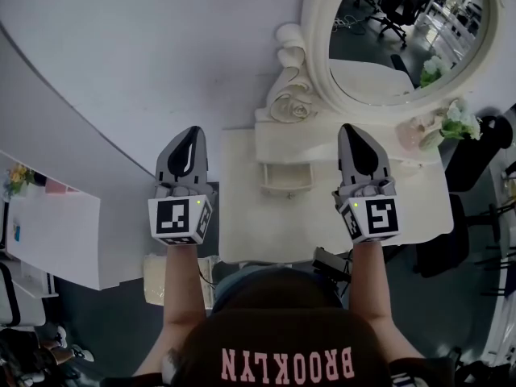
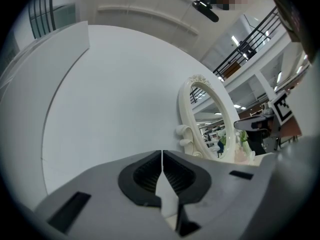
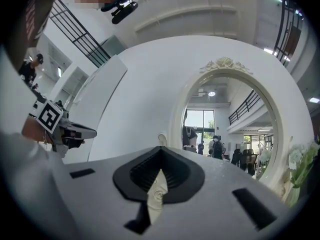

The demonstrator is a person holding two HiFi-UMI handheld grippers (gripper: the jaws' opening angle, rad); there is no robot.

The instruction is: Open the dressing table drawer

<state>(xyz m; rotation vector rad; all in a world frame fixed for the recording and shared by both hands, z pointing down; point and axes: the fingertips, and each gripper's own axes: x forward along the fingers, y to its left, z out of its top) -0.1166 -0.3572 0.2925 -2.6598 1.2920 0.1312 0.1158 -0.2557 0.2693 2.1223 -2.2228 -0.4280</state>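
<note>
The cream dressing table (image 1: 242,224) stands against a curved white wall, with an oval mirror (image 1: 387,87) on top. Below the mirror sits its small drawer (image 1: 285,176), a knob (image 1: 290,195) on the front facing me. My left gripper (image 1: 188,135) hovers shut and empty at the table's left edge, left of the drawer. My right gripper (image 1: 355,132) hovers shut and empty over the table, right of the drawer. In the left gripper view the jaws (image 2: 162,156) meet in front of the wall, mirror (image 2: 212,124) to the right. In the right gripper view the shut jaws (image 3: 160,153) face the mirror (image 3: 225,124).
A pink vase (image 1: 411,133) with white flowers (image 1: 451,122) stands on the table's right rear corner. A carved rose ornament (image 1: 292,95) flanks the mirror's left. A white desk (image 1: 56,232) lies to the left, and a dark chair (image 1: 472,216) to the right.
</note>
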